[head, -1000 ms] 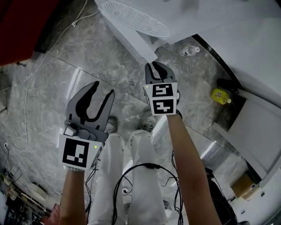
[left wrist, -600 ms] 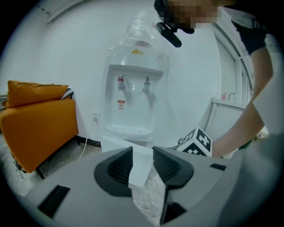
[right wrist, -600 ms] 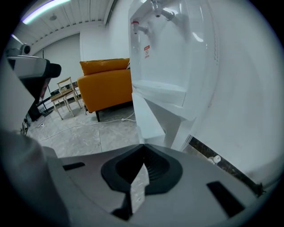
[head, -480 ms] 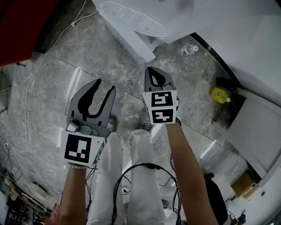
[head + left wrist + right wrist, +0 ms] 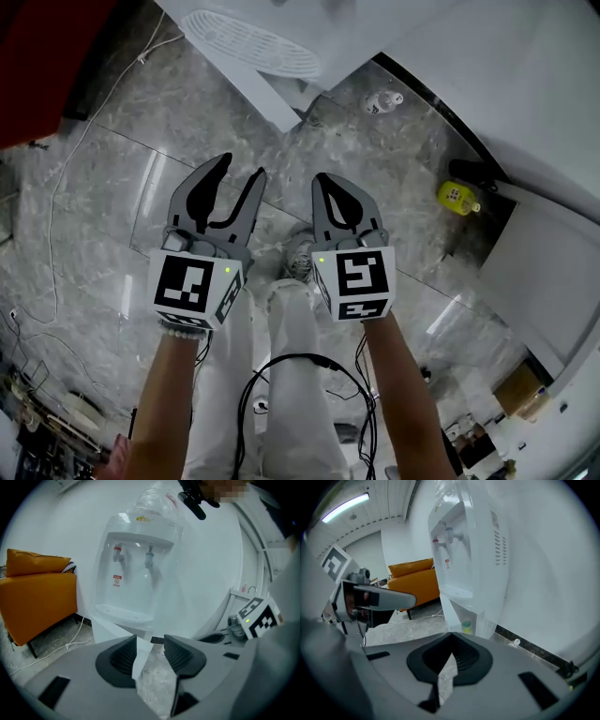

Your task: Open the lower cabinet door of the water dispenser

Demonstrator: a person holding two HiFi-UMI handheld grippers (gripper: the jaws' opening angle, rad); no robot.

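The white water dispenser [image 5: 136, 569] stands against the wall, its drip tray [image 5: 248, 42] at the top of the head view. Its lower cabinet door [image 5: 274, 99] juts out over the floor, swung open [image 5: 451, 612]. A green-yellow cup [image 5: 466, 626] shows inside the cabinet. My right gripper [image 5: 326, 180] is shut and empty [image 5: 451, 637], held back from the door. My left gripper [image 5: 240, 169] hangs beside it, jaws apart and opening [image 5: 150, 641]. Nothing is between them; the door's edge is far beyond the gap.
An orange sofa [image 5: 37, 588] stands left of the dispenser. A yellow bottle [image 5: 457, 195] and a small white bottle [image 5: 380, 100] lie on the marble floor by the wall. A white cable [image 5: 56, 187] runs across the floor. A white cabinet [image 5: 544, 262] is at the right.
My right gripper has left the door's corner and drawn back toward me, its jaws now closed. My left gripper has moved in beside it.
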